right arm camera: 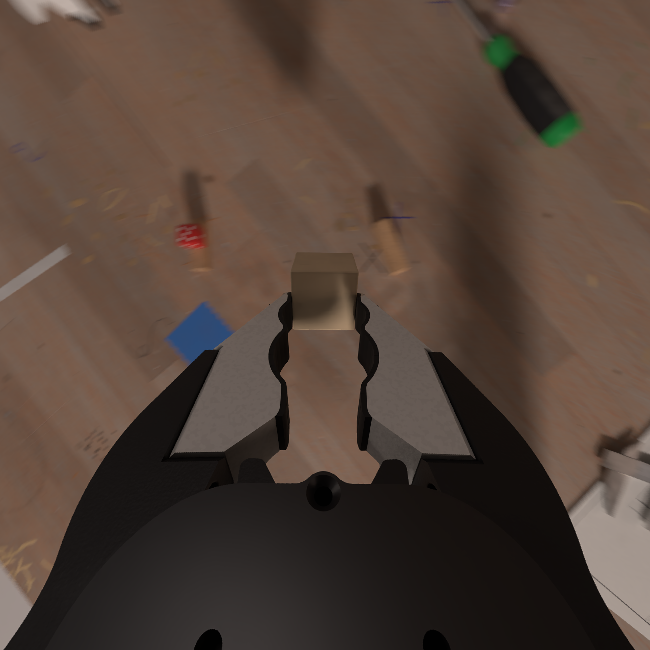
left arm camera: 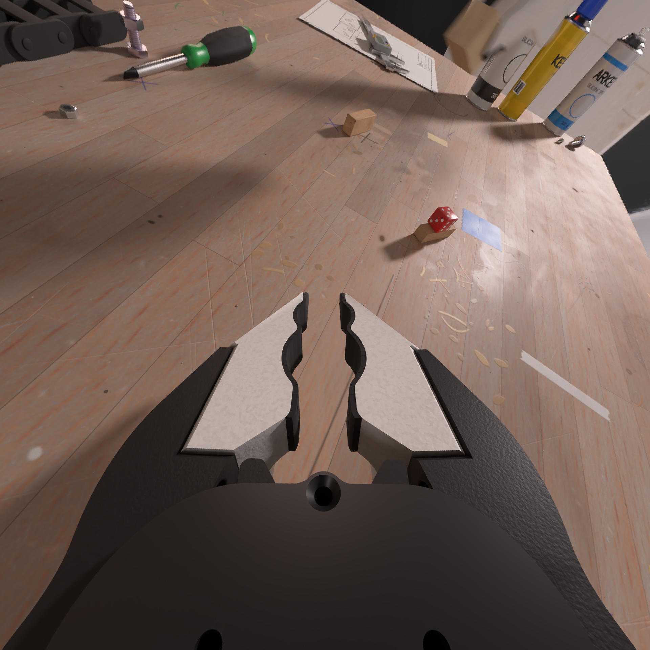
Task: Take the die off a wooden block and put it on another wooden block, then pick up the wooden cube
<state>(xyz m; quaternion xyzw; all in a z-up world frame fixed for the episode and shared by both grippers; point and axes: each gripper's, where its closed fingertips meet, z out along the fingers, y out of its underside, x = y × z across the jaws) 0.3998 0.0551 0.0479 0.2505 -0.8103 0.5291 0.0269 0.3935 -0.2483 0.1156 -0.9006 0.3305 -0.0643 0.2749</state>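
Wooden plank tabletop (left arm camera: 211, 218), scattered with shavings, fills both views. Black link chain (left arm camera: 45, 31) occupies the upper left corner of the left wrist view. Three spray cans (left arm camera: 538, 67) stand at upper right, beside a white paper sheet (left arm camera: 415, 59).

Left gripper (left arm camera: 323, 297), at lower centre of its frame, hangs over bare planks; fingers slightly apart, nothing between them.

Right gripper (right arm camera: 323, 297) is clamped on the pale wooden cube (right arm camera: 323, 288), clear of the table; the background in that view is motion-blurred.

Green-and-black screwdriver (left arm camera: 197, 52) lies at upper left.

Empty wooden block (left arm camera: 359, 122) sits above frame centre. Second, flatter wooden block (left arm camera: 434, 234), at right of centre, carries the red die with white pips (left arm camera: 443, 218), resting tilted on it. Blue tape patch (left arm camera: 482, 228) lies just beside that block.
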